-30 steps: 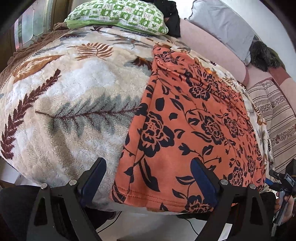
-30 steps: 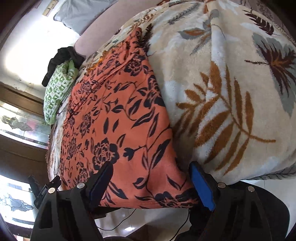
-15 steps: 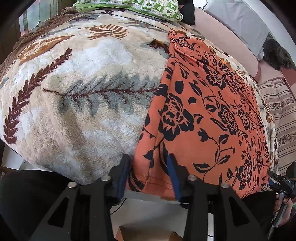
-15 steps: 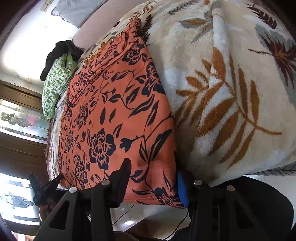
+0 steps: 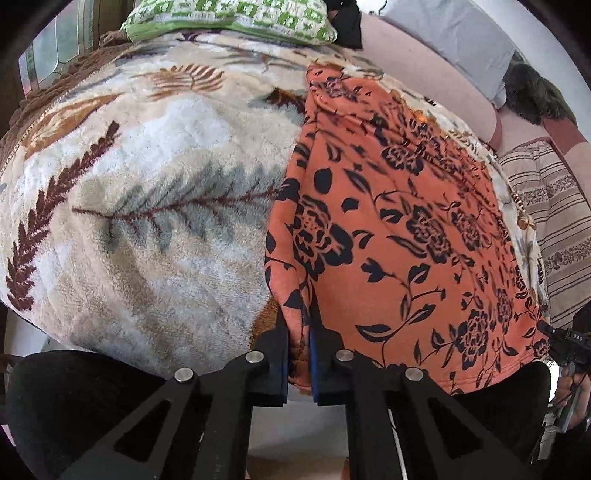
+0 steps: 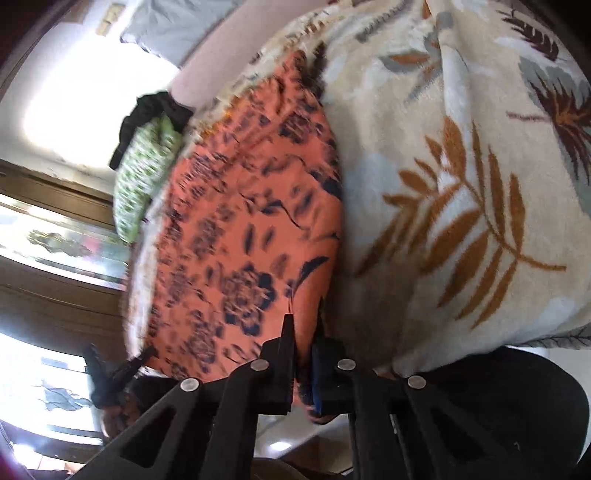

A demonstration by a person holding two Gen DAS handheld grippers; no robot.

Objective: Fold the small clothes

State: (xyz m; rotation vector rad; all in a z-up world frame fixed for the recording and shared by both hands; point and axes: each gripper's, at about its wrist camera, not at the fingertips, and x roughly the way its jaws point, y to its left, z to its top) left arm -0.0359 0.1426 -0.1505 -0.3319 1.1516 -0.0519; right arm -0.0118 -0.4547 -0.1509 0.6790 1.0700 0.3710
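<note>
Matt floral cloth garment (image 5: 399,236) on a plush, fuzzy blanket (image 5: 147,206).

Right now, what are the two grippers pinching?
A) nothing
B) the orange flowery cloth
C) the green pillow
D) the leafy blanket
B: the left gripper and the right gripper are each shut on a near corner of the orange flowery cloth.

You face a bed under a leaf-patterned plush blanket (image 5: 147,192), a green-checked pillow (image 5: 229,14) at top, pink upholstery (image 5: 417,55) upper right, and bright glazed windows (image 6: 55,236) at left.
</note>
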